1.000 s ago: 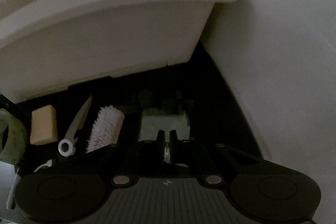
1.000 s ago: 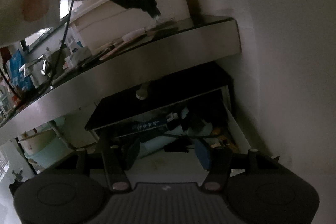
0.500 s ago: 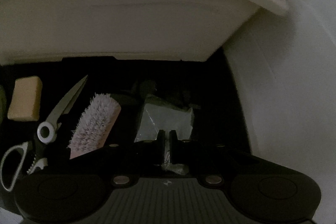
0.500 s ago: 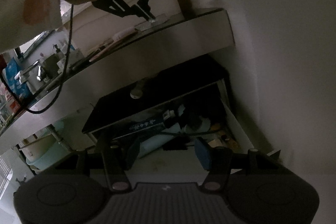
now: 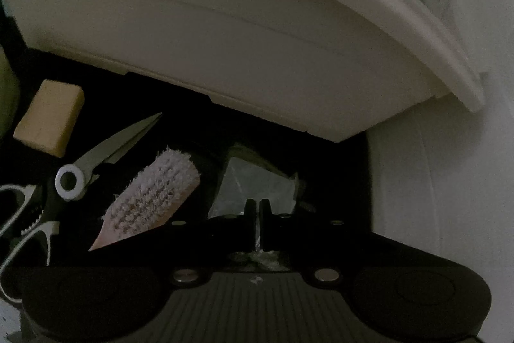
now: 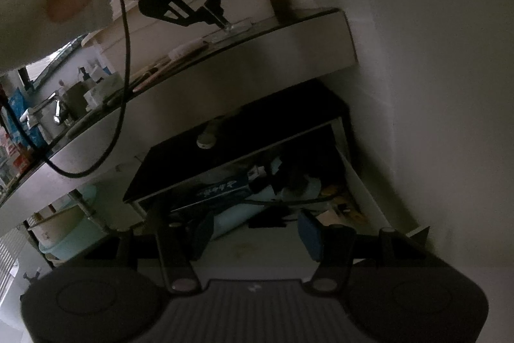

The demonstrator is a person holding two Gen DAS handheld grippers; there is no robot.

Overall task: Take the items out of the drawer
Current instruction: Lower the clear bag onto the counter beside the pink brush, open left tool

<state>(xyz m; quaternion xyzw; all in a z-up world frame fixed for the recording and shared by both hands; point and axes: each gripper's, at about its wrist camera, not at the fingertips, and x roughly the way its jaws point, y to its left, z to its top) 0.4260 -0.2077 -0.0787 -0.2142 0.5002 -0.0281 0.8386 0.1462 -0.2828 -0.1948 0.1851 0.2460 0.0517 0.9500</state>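
My left gripper (image 5: 258, 211) is shut on a clear plastic packet (image 5: 253, 182), a sliver of which shows between the closed fingers. The packet rests on the dark countertop (image 5: 334, 182) beside a pale bristle brush (image 5: 154, 192). From the right wrist view, a person's hand holds the left gripper (image 6: 226, 25) with its tip down on the packet (image 6: 239, 27) at the counter's end. Below, the drawer (image 6: 359, 182) stands pulled out and full of clutter: a blue box (image 6: 221, 192), a light blue roll (image 6: 244, 211) and a black cable. My right gripper (image 6: 257, 230) hangs open in front of it, holding nothing.
A big white tub (image 5: 225, 37) stands close behind the packet, and a wall (image 5: 449, 182) closes in on the right. Scissors (image 5: 96, 163) and a tan block (image 5: 49, 116) lie left of the brush. A tap (image 6: 54, 114) and bottles stand further along the counter.
The left gripper has rolled and shifted a little along the counter, still shut on the packet, so tub and tools now tilt the other way. The right gripper has stayed put.
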